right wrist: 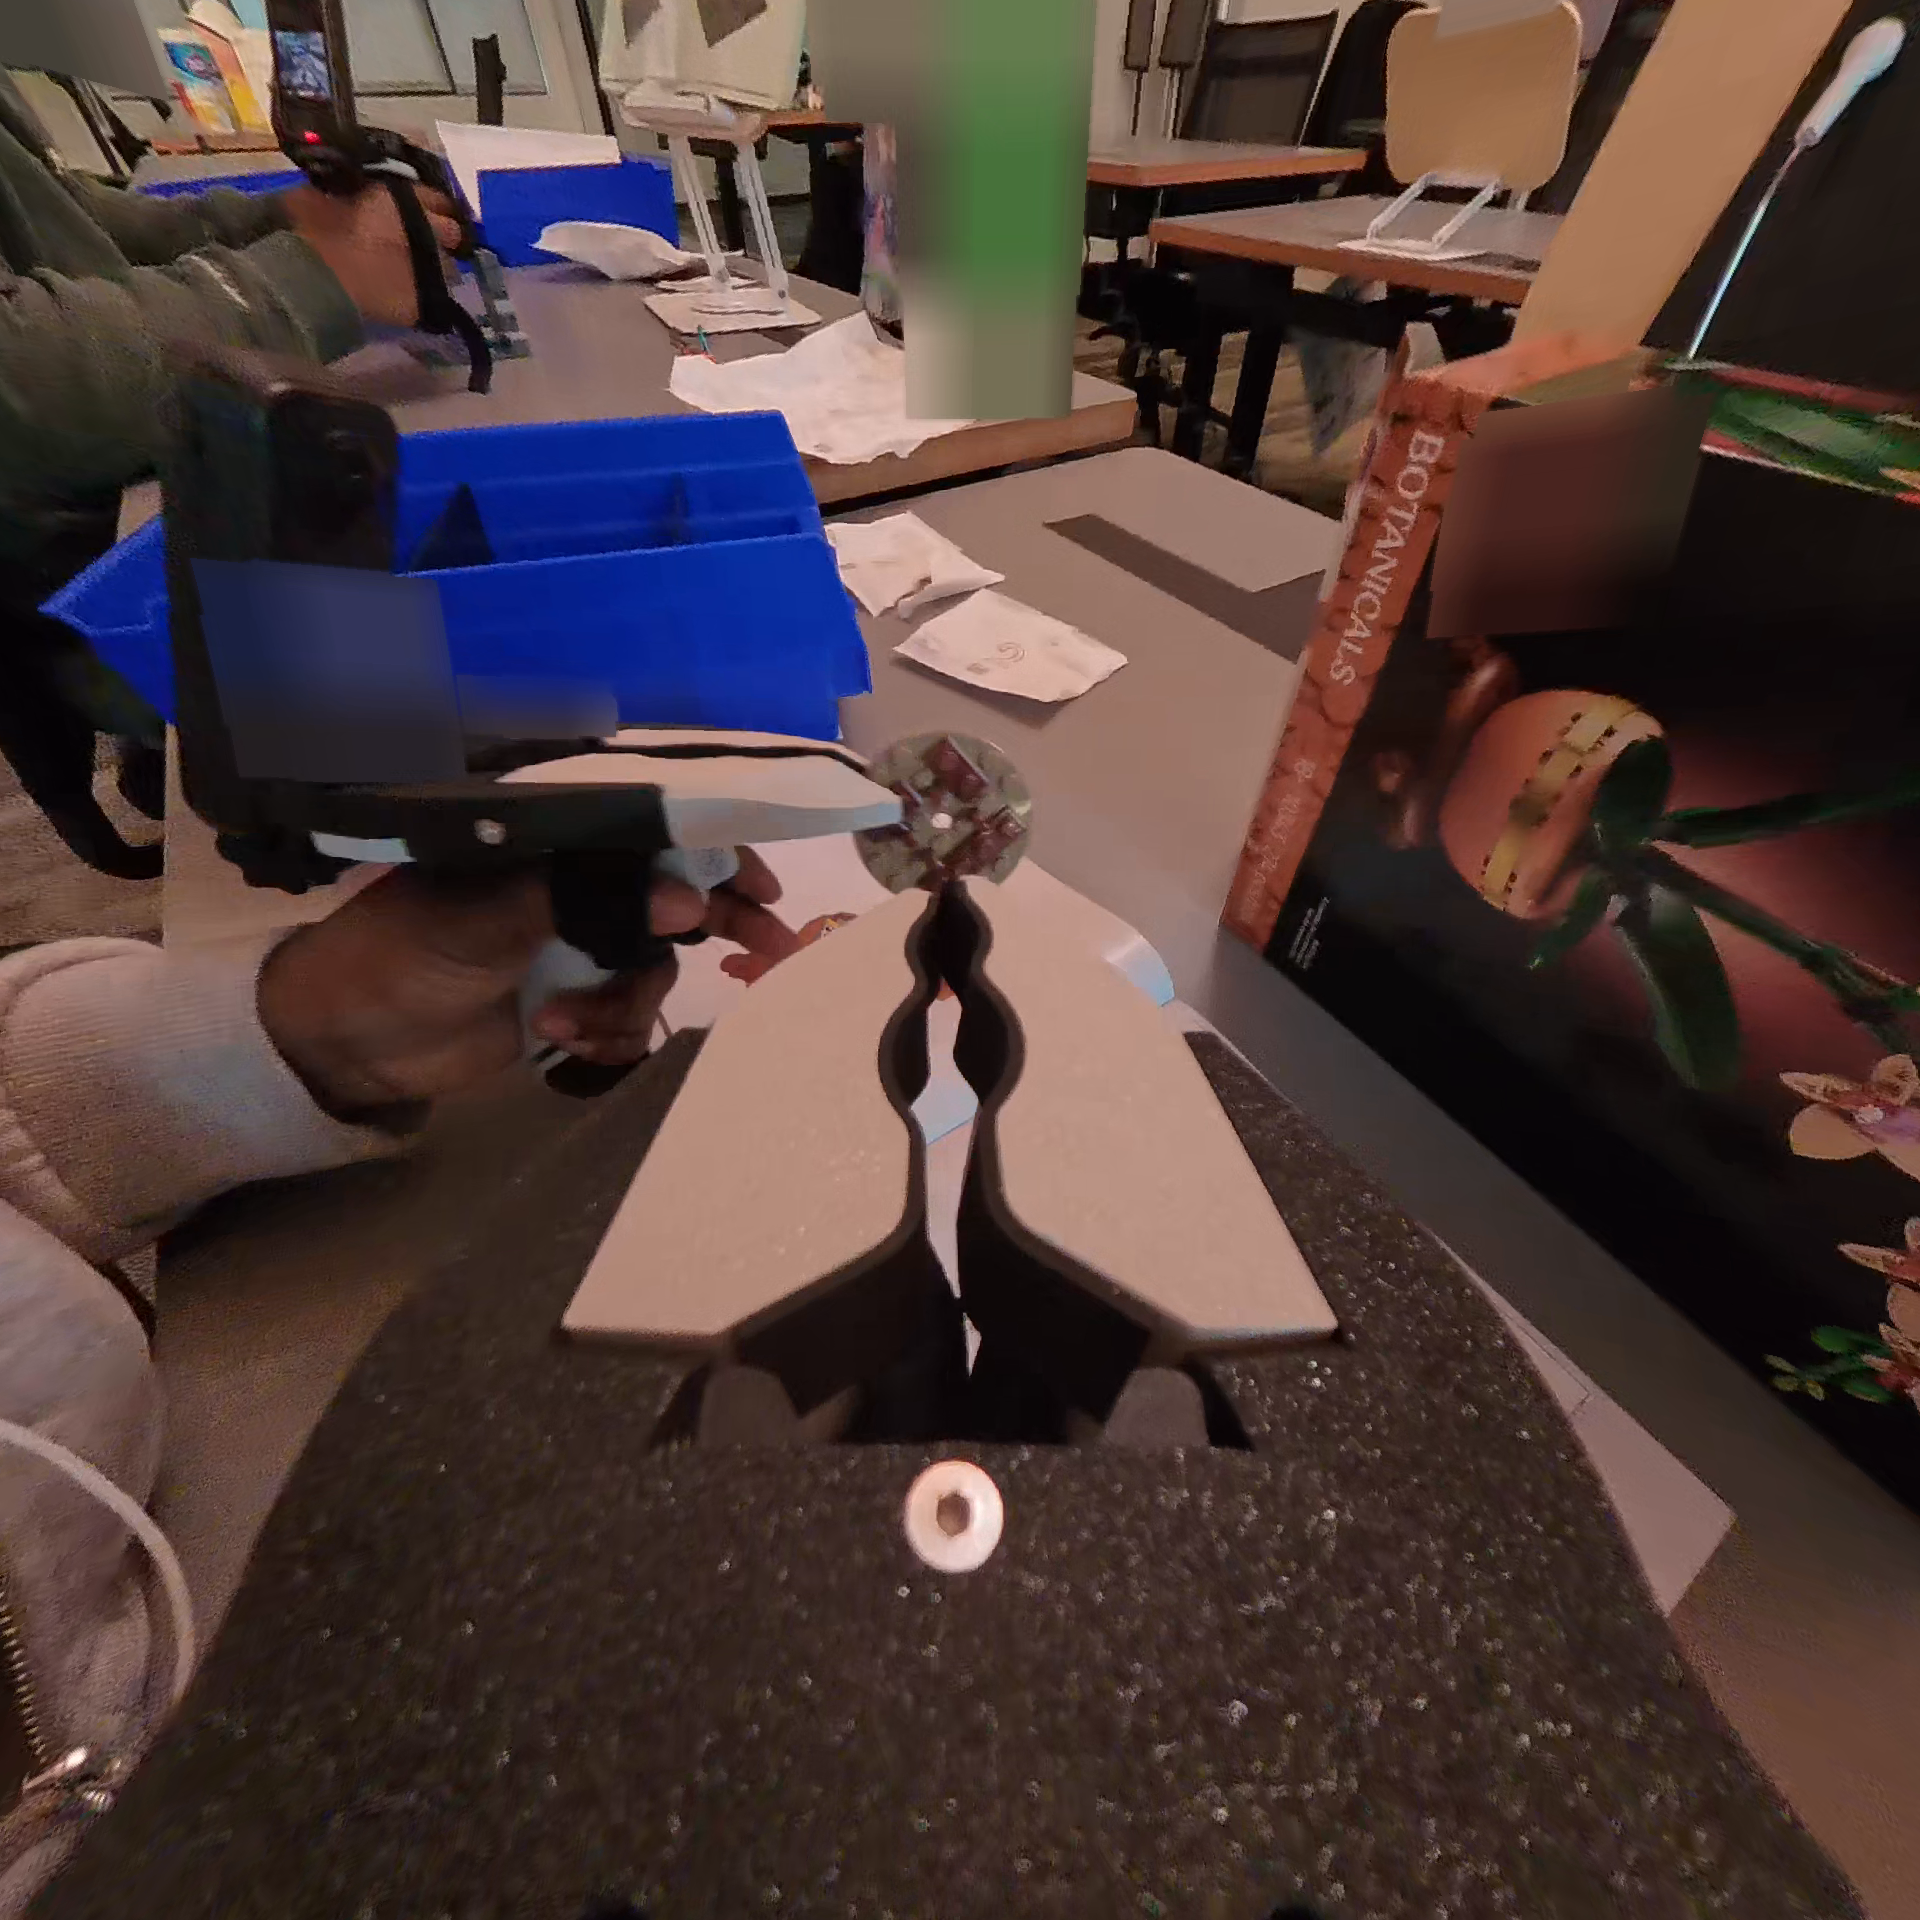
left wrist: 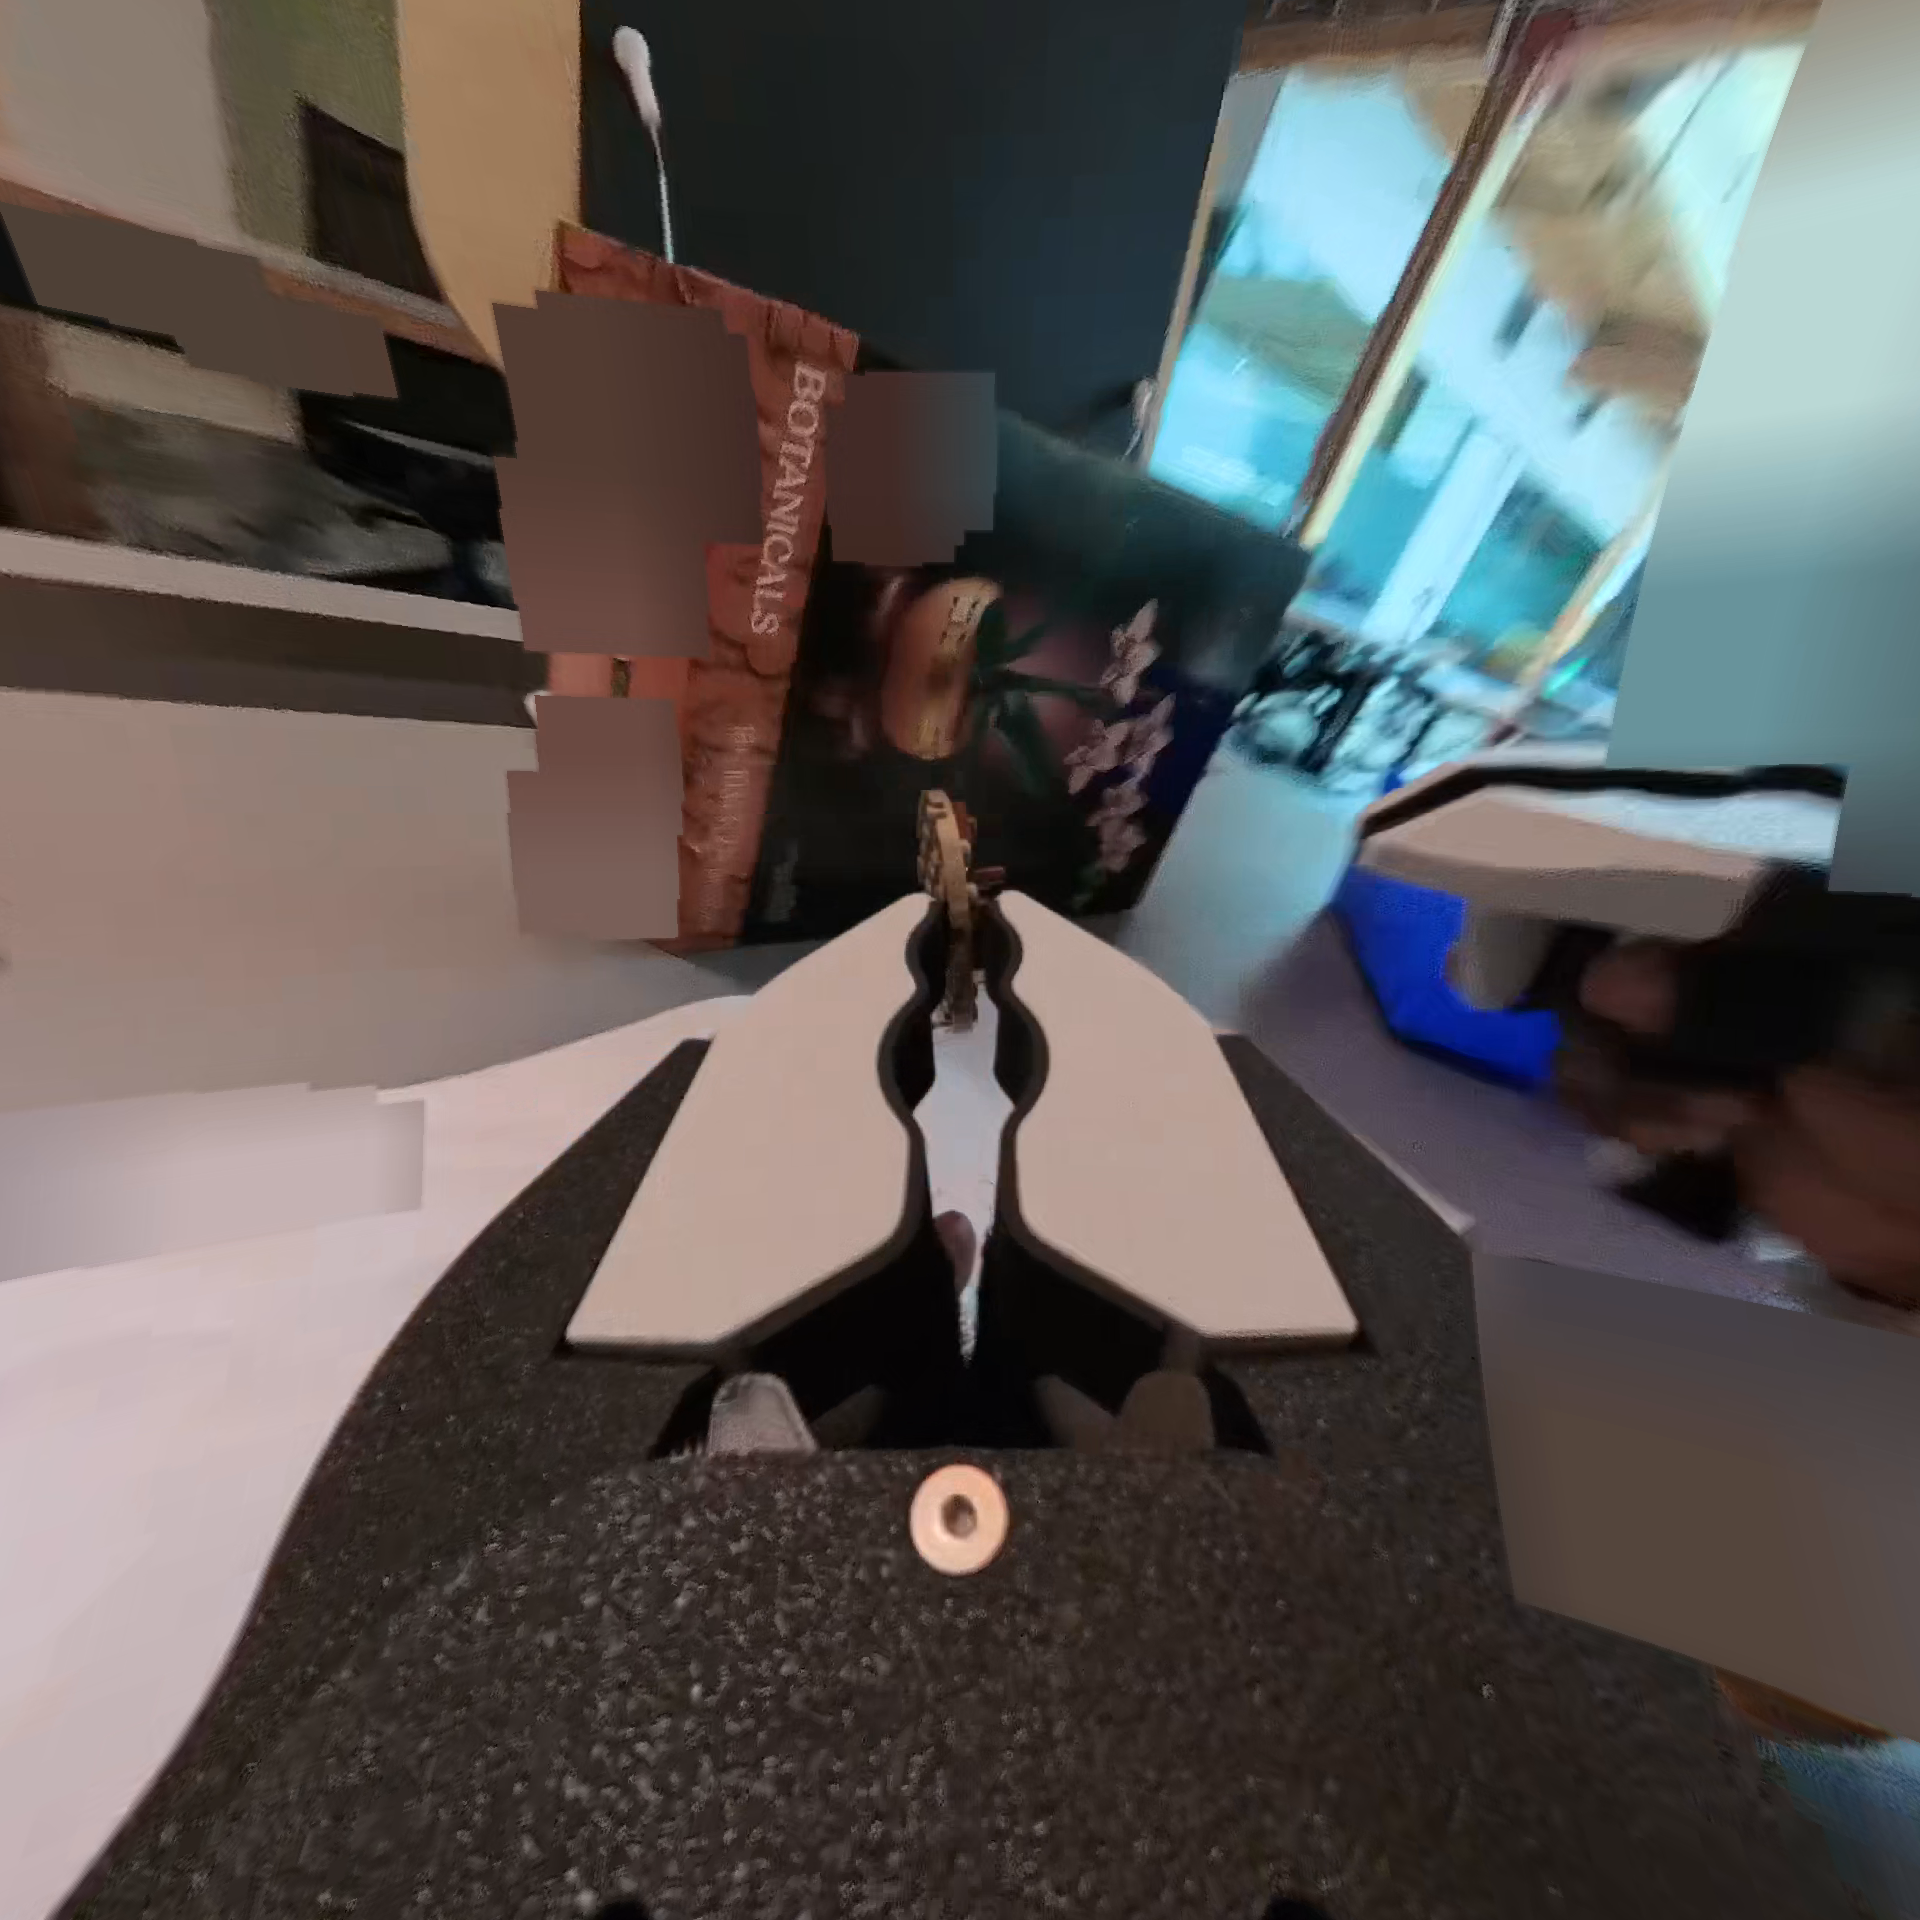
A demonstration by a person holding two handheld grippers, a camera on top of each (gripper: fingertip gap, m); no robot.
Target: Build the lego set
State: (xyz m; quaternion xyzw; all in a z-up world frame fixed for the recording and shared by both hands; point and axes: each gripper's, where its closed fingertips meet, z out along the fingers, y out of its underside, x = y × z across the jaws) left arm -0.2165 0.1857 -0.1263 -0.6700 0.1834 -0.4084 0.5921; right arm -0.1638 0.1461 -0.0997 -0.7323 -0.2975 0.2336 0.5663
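My left gripper (left wrist: 961,909) is shut on a round tan plate (left wrist: 943,857) that carries small dark brown pieces. I see the plate edge-on, standing up out of the fingertips. In the right wrist view the left gripper (right wrist: 883,816) reaches in from the left and holds the same plate (right wrist: 951,816) face-on above the table. My right gripper (right wrist: 948,902) is shut, with its fingertips just below the plate's lower edge. In the left wrist view the right gripper (left wrist: 1382,831) is blurred and stands off to the right of the plate.
The dark set box (right wrist: 1558,831) stands upright at the right, and shows behind the plate in the left wrist view (left wrist: 935,675). A blue bin (right wrist: 623,582) sits at the left. Paper bags (right wrist: 1008,655) lie on the grey table (right wrist: 1174,582). Another person's sleeve (right wrist: 156,281) is at the far left. My hands' fingertips stand some 8 cm from each other.
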